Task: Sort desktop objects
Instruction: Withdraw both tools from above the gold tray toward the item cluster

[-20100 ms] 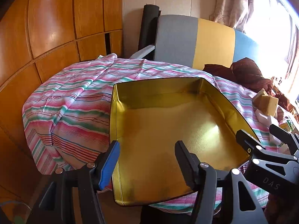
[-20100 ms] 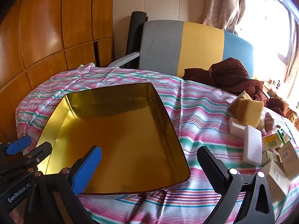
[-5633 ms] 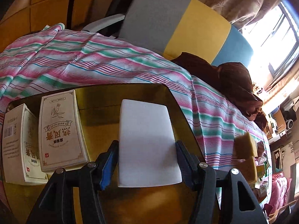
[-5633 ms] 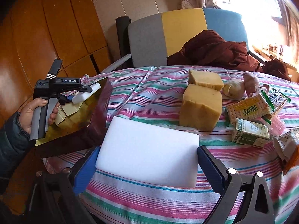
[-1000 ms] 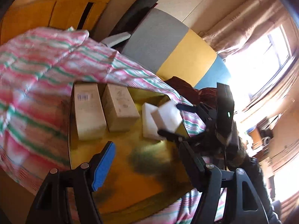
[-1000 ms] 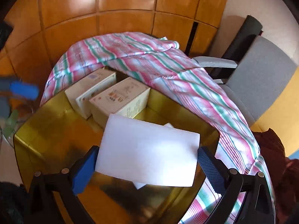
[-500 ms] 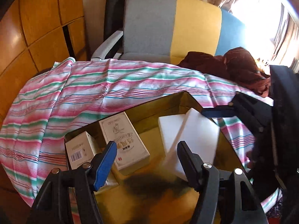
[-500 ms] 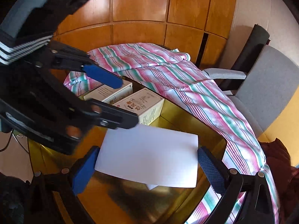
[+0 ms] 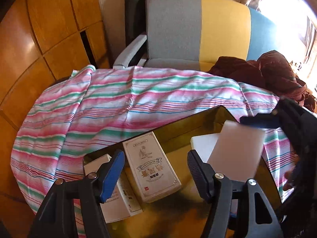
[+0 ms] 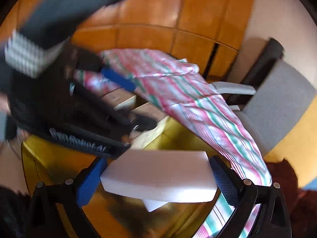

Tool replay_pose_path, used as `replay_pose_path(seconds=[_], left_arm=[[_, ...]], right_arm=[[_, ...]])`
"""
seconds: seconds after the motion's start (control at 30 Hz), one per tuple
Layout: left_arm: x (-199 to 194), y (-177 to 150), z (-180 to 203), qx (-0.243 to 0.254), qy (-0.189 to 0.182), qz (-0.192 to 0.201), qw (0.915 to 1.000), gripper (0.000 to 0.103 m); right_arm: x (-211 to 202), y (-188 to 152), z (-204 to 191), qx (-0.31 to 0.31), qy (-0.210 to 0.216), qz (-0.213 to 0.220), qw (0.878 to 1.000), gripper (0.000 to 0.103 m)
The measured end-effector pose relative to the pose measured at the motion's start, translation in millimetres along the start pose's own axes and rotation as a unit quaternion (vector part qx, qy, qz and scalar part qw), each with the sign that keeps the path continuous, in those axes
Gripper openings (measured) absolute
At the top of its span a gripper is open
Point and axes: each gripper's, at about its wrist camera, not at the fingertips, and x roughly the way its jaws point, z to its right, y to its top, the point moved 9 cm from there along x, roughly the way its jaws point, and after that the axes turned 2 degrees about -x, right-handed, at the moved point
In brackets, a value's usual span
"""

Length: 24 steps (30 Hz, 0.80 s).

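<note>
Two cream cartons (image 9: 151,167) printed with Chinese characters lie at lower left of the left wrist view, inside a gold metal tray (image 9: 198,214). Left tongs (image 9: 155,170) gape wide, empty, above them. At lower centre of the right wrist view, right tongs (image 10: 156,175) clamp a smooth white foam block (image 10: 158,175) over the tray; another white block (image 9: 203,143) lies beneath. Striped cloth (image 9: 118,103) covers the tabletop.

White foam block (image 10: 158,175) tilted above gold tray (image 9: 178,158) with two boxes (image 9: 151,165).
</note>
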Motion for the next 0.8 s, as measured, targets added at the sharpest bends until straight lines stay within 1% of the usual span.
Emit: replay_pose_path(seconds=[0.17,0.27,0.33,0.4,0.5,0.6,0.7,0.77,0.8], left_arm=[[1.5,1.7,23.0,0.065,-0.003,-0.016,0.9978,0.067],[14.1,4.1,24.1,0.077,0.025,-0.023,0.9965,0.067],[20.7,7.4,21.4,0.066,0.036,-0.025,0.9969,0.067],[19.7,11.2,16.9,0.043,0.031,-0.019,0.9984,0.067],[7.4,12.5,6.1,0.009,0.016,-0.002,0.9998,0.067],[-9.4,6.3,3.3,-0.010,-0.026,0.010,0.9996,0.067],[-27.1,-8.9,15.0,-0.011,-0.094,0.016,0.9954,0.067],[-36.4,-18.3,27.4,-0.020,-0.164,0.010,0.9862,0.067],[-40.0,-21.7,33.5,-0.031,-0.198,0.005,0.9796,0.067]], right_arm=[[-6.5,13.2,0.1,0.002,-0.008,0.024,1.000,0.103],[-16.8,18.8,-0.3,-0.002,-0.007,0.038,0.999,0.103],[-23.4,21.7,1.8,0.002,-0.005,0.047,0.999,0.103],[-27.2,20.3,9.9,0.018,-0.011,0.049,0.999,0.103],[-34.5,9.4,25.0,0.074,-0.007,0.053,0.996,0.103],[-50.2,-8.6,29.5,0.133,-0.003,0.067,0.989,0.103],[-73.4,-39.5,24.6,0.199,-0.008,0.076,0.977,0.103],[-88.8,-60.2,21.4,0.243,-0.011,0.082,0.967,0.103],[-96.5,-70.6,19.8,0.264,-0.012,0.084,0.961,0.103]])
